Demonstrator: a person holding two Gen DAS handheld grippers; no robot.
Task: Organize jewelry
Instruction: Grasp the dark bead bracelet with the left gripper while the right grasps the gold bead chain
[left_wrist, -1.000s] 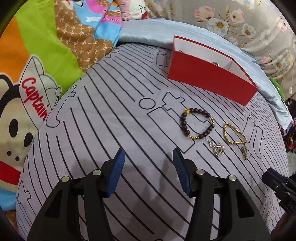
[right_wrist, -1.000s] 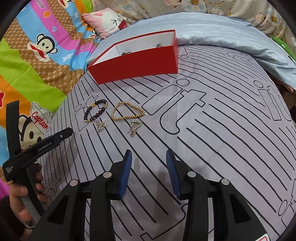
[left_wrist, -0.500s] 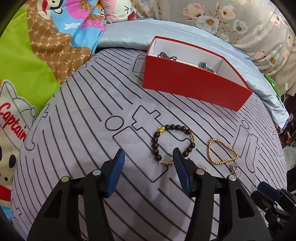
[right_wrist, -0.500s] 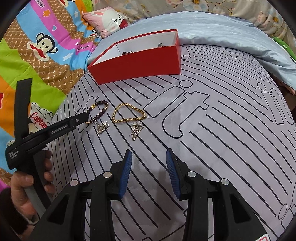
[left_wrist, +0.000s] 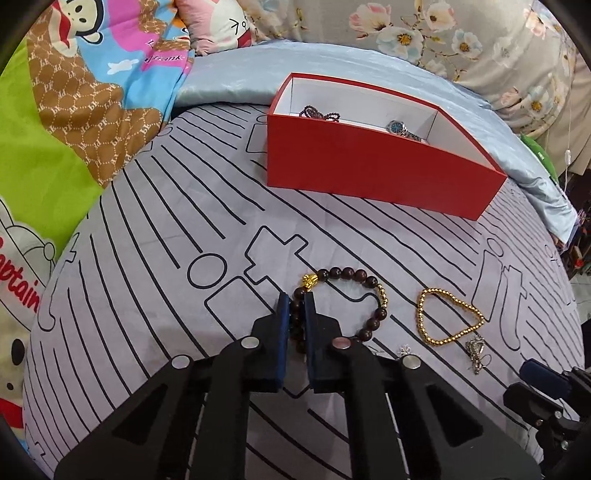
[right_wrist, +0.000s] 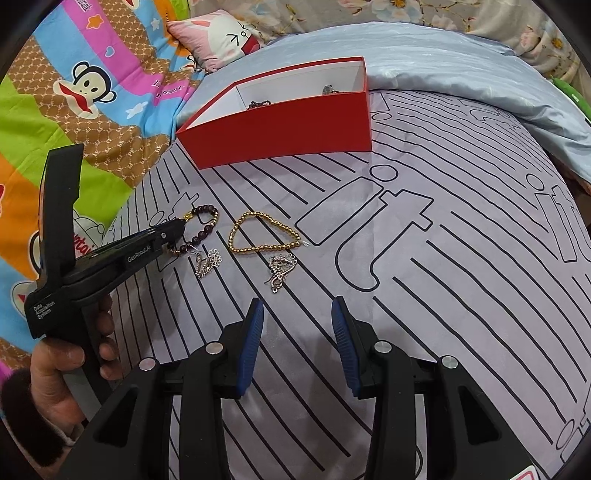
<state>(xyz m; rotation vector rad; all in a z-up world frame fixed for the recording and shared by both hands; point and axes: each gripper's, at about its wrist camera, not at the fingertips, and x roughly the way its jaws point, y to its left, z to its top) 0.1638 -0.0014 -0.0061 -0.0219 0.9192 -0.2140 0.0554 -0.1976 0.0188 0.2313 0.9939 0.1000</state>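
Note:
My left gripper (left_wrist: 296, 301) is shut on the left side of a dark bead bracelet (left_wrist: 364, 277) with gold accents, which lies on the grey striped cloth. In the right wrist view the left gripper (right_wrist: 177, 229) pinches that bracelet (right_wrist: 207, 214). A gold bead bracelet (left_wrist: 448, 315) (right_wrist: 264, 232) lies to its right, with two silver pieces (right_wrist: 208, 260) (right_wrist: 280, 267) nearby. A red box (left_wrist: 369, 166) (right_wrist: 280, 129) stands behind; it holds a dark bracelet (left_wrist: 319, 112) and a watch (left_wrist: 400, 129). My right gripper (right_wrist: 297, 325) is open and empty, hovering near the silver piece.
The grey striped cloth (right_wrist: 443, 258) covers a rounded cushion. A colourful cartoon blanket (left_wrist: 74, 129) lies to the left, a pale blue quilt (left_wrist: 369, 66) behind the box and a pink rabbit pillow (right_wrist: 218, 37) beyond.
My left gripper moved forward onto the dark bead bracelet and closed on it. My right gripper stayed open and barely moved.

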